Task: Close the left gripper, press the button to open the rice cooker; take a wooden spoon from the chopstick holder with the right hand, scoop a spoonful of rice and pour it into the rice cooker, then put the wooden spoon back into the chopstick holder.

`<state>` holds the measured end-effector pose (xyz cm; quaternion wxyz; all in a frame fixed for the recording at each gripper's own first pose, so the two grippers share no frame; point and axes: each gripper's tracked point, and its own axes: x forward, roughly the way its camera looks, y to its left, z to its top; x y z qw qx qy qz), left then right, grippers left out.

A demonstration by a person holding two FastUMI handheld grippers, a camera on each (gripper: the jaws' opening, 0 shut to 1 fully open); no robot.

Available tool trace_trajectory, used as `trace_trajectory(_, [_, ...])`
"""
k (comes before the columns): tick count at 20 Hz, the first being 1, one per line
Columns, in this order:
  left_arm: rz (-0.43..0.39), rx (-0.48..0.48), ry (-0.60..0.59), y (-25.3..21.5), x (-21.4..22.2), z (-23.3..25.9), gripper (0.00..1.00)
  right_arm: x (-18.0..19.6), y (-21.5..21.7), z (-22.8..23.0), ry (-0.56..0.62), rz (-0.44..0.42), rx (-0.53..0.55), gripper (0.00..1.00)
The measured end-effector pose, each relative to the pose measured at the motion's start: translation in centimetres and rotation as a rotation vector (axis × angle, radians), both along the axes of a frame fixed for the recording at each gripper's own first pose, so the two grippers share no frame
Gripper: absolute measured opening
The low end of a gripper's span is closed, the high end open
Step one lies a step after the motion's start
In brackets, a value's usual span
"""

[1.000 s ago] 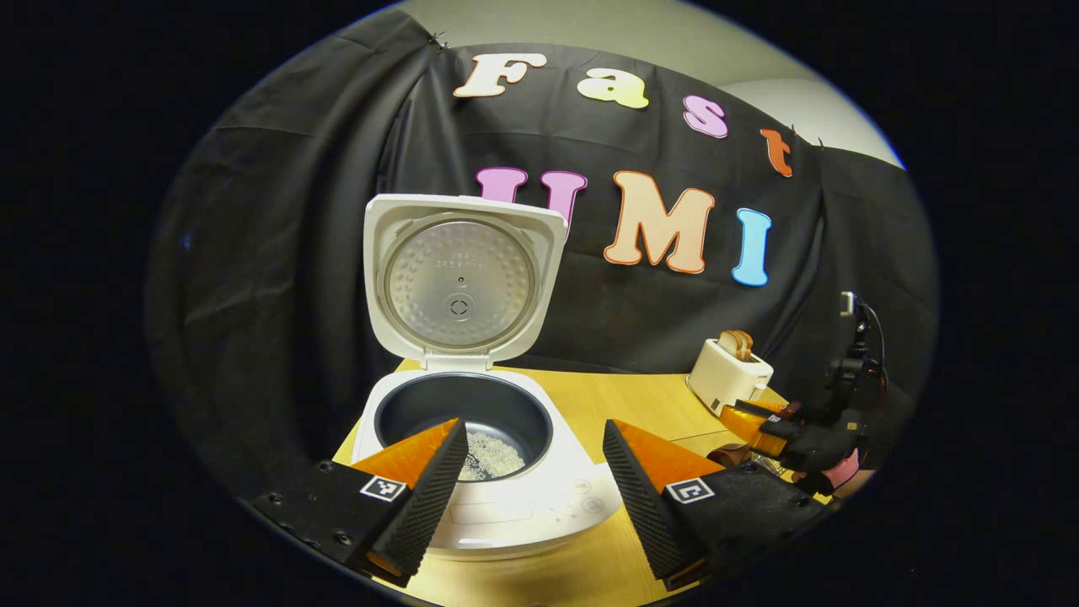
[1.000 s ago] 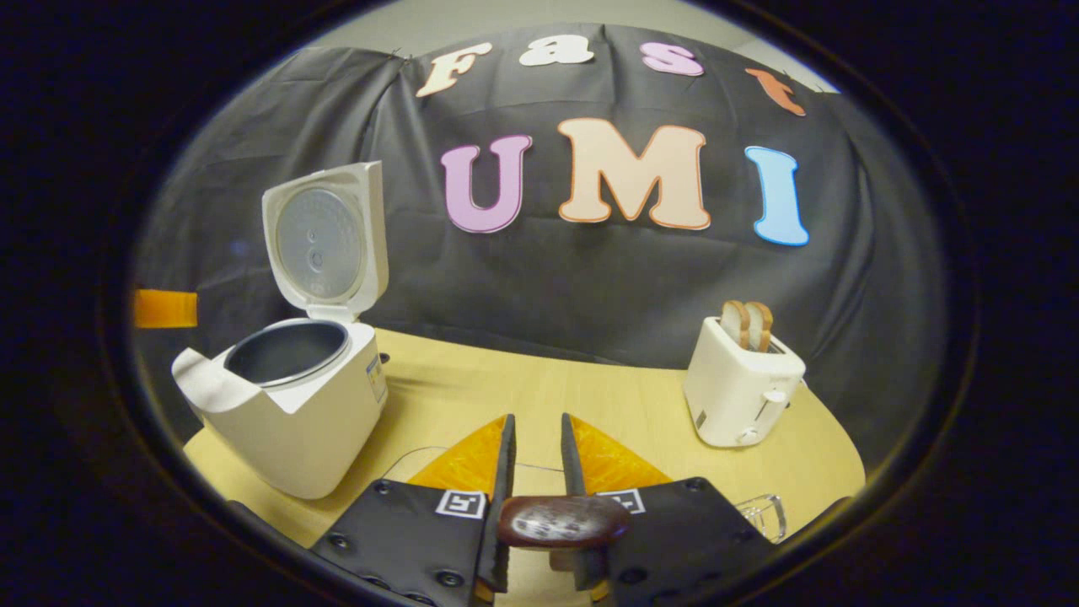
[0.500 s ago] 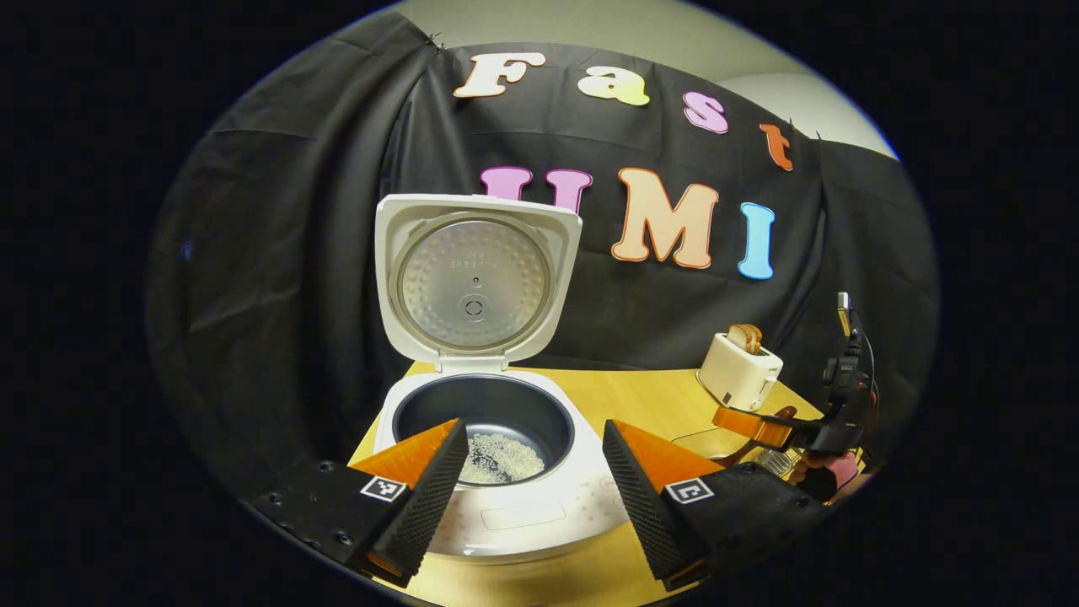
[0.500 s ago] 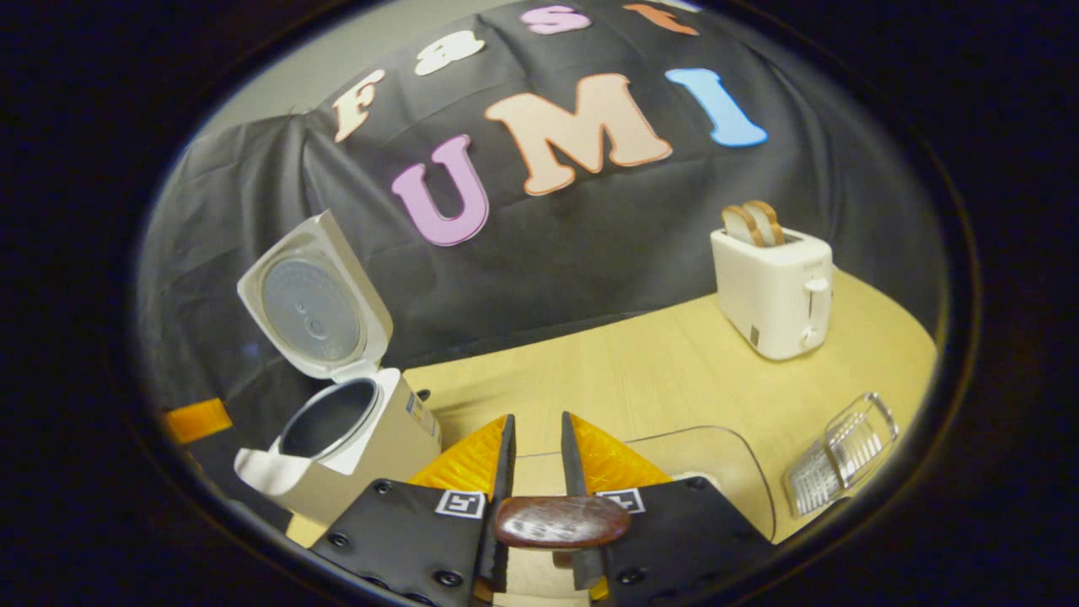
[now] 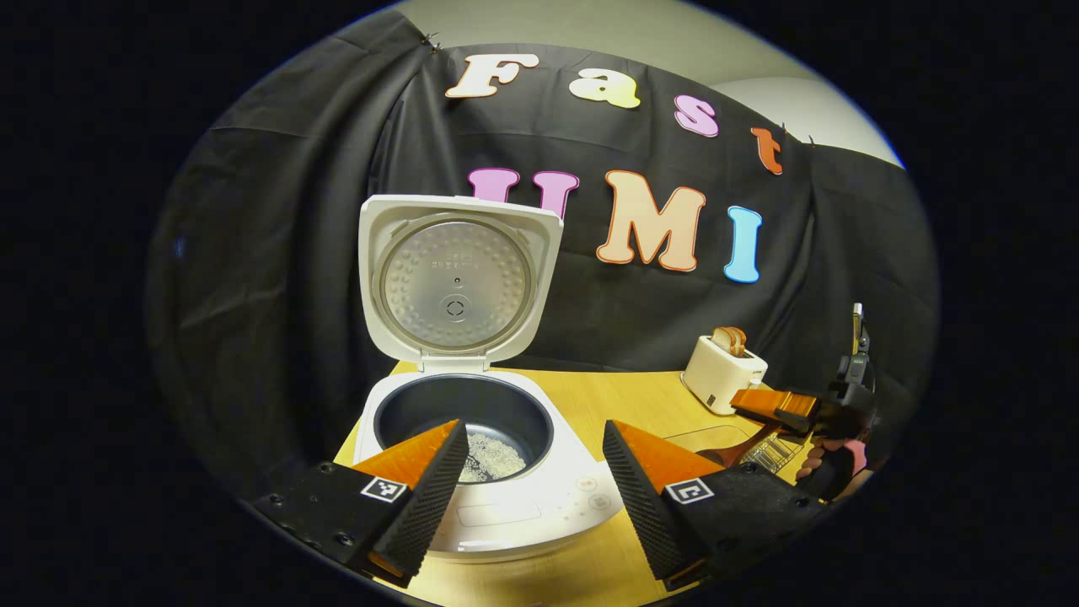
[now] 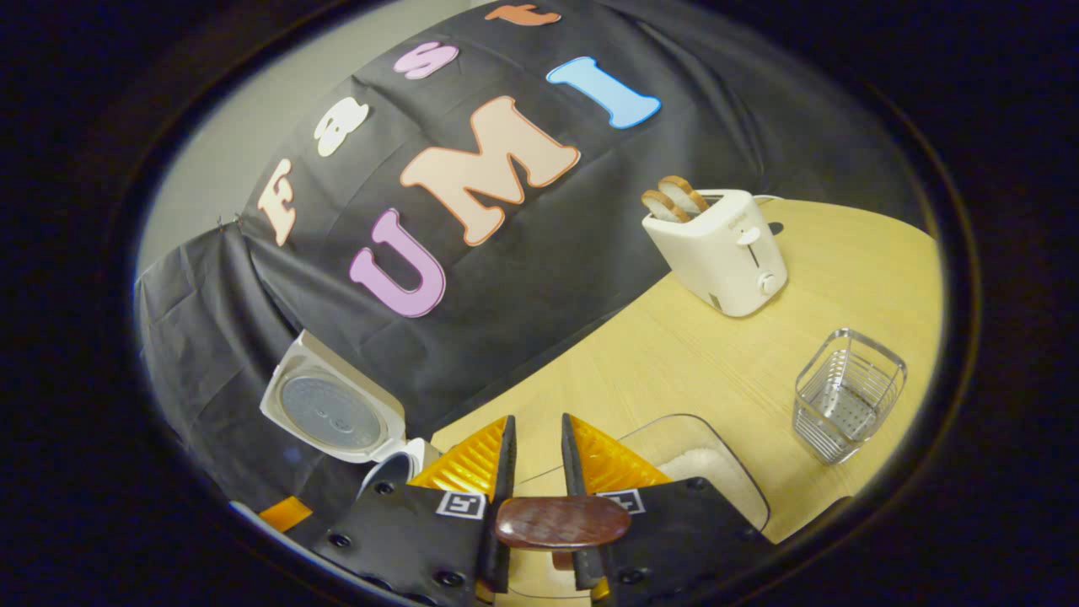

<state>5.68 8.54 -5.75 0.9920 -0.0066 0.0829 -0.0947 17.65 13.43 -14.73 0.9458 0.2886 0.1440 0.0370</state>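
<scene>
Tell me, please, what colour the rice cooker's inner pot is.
The inner pot is dark grey, almost black; the left gripper view shows it best.

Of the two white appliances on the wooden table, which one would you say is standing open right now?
The white rice cooker: its hinged lid stands upright, exposing the dark inner pot with some rice. The white toaster has no lid, just bread slices in its slots.

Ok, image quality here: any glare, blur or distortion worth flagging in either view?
Left gripper view: sharp; bright glare washes out the rice cooker front panel, and the lid liner reflects light; fisheye bends the table edge. Right gripper view: horizon heavily tilted, toaster and wire holder leaning; wooden spoon close and slightly soft.
</scene>
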Motion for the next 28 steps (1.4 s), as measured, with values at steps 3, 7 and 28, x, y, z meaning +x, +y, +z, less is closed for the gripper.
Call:
trace_trajectory(3, [-0.007,-0.011,-0.006,-0.3,-0.3,0.3,0.95,-0.4,-0.8,2.5,-0.035,-0.018,0.006,0.31])
trace_trajectory(7, [-0.017,-0.035,-0.002,-0.2,-0.8,0.3,0.95,-0.5,-0.8,6.2,-0.074,-0.034,0.06,0.31])
trace_trajectory(28, [0.198,-0.081,0.014,12.3,-5.9,-1.2,0.92,3.5,23.1,15.5,-0.163,0.283,0.248,0.31])
